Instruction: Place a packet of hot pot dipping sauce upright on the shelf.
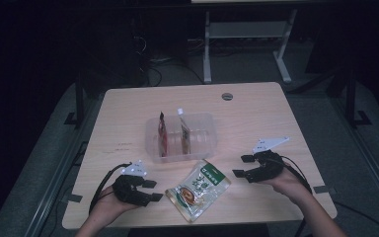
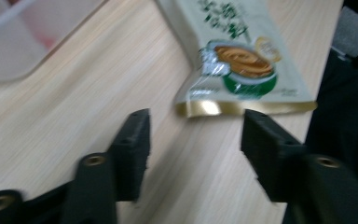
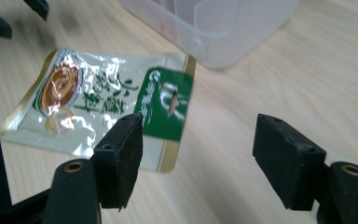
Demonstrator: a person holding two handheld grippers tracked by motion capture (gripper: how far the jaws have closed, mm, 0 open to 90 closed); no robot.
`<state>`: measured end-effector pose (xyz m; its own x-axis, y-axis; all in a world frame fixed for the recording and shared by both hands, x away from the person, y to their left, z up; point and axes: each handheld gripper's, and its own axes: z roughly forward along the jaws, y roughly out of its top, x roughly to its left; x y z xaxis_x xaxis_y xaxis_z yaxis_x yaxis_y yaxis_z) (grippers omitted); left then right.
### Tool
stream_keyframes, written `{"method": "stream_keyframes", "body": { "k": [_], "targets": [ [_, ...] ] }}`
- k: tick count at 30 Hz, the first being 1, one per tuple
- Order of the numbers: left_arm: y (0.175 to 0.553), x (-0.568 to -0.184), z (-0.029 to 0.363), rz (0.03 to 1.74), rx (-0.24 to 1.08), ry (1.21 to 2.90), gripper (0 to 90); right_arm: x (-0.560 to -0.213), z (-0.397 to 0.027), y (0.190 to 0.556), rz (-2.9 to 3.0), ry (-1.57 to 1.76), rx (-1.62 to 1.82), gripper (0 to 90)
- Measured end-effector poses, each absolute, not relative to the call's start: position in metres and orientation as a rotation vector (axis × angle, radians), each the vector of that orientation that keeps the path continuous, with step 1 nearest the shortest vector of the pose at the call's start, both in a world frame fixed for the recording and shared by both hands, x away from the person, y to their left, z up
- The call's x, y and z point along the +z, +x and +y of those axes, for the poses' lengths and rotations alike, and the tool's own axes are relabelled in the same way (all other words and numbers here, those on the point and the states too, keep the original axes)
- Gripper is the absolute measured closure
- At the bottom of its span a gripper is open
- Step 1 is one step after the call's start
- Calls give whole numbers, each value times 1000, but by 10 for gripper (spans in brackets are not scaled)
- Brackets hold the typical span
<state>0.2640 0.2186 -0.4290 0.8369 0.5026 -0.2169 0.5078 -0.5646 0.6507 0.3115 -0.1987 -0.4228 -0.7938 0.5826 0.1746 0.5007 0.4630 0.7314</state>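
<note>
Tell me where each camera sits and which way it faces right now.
High view: above the person's side, looking forward and down on the table; both forearms enter from below, with the left gripper and right gripper either side of the food pouch.
Left gripper view: rides that gripper, looking along its open jaws at the pouch's gold bottom edge.
Right gripper view: rides that gripper, looking past its open jaws at the pouch's green top end and the clear plastic bin.
Shared: all three views show the pouch and the bin.
</note>
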Motion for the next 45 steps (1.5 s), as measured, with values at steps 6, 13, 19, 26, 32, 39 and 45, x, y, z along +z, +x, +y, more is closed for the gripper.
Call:
{"method": "stream_keyframes", "body": {
  "k": [6, 13, 19, 26, 32, 39, 45],
  "targets": [
    [258, -425, 199, 646, -44, 2284, 705, -431, -211, 304, 2605, 1000, 1238, 317],
    [250, -426, 171, 541, -80, 2310, 896, -430, -213, 303, 2585, 1014, 1255, 310],
    [242, -438, 141, 478, -127, 2358, 895, -435, -210, 304, 2598, 1020, 1241, 305],
    [246, -453, 130, 487, -156, 2419, 892, -437, -208, 305, 2603, 1011, 1218, 303],
    [252, -454, 138, 531, -169, 2400, 893, -440, -208, 305, 2609, 1004, 1197, 302],
    [258, -453, 147, 562, -167, 2412, 895, -442, -203, 305, 2629, 991, 1181, 308],
    [262, -452, 154, 602, -154, 2413, 895, -443, -196, 309, 2642, 1019, 1211, 429]
  ]
}}
